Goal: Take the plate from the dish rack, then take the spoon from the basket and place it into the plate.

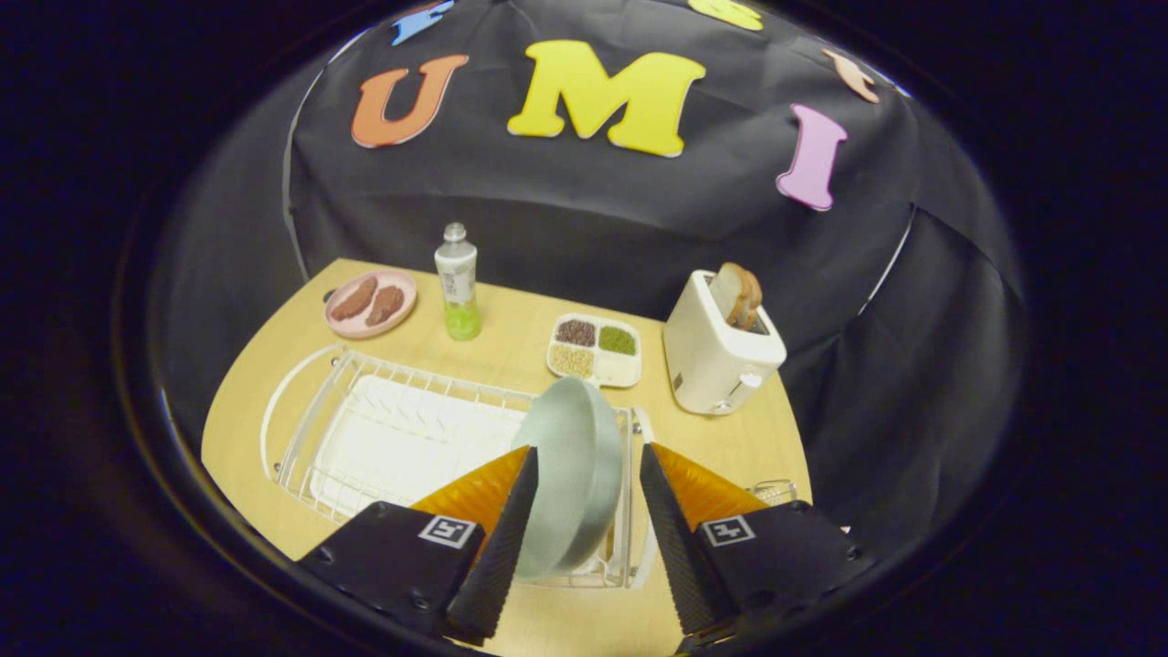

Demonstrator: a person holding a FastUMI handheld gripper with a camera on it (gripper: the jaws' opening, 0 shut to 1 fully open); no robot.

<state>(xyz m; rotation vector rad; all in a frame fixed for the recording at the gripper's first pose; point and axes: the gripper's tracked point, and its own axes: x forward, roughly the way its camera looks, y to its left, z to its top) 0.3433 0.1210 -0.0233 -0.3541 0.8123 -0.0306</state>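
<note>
In the gripper view, the claw (589,465) stands open, its two fingers spread to either side of the pale green plate (570,474). The plate stands on edge in the near right end of the white wire dish rack (365,429), right between the fingers; the left finger lies against or just in front of its rim, while a gap shows between the plate and the right finger, so the claw has no grip on it. The rack sits on the wooden desk (511,328) and stretches away to the left of the fingers. Just beyond the right finger, a bit of wire basket (774,491) peeks out; I cannot tell what lies in it. Farther ahead stand a divided tray of grains (595,350), a white toaster (716,360) with bread, a bottle (458,283) and a pink dish (370,302) of brown pieces.
</note>
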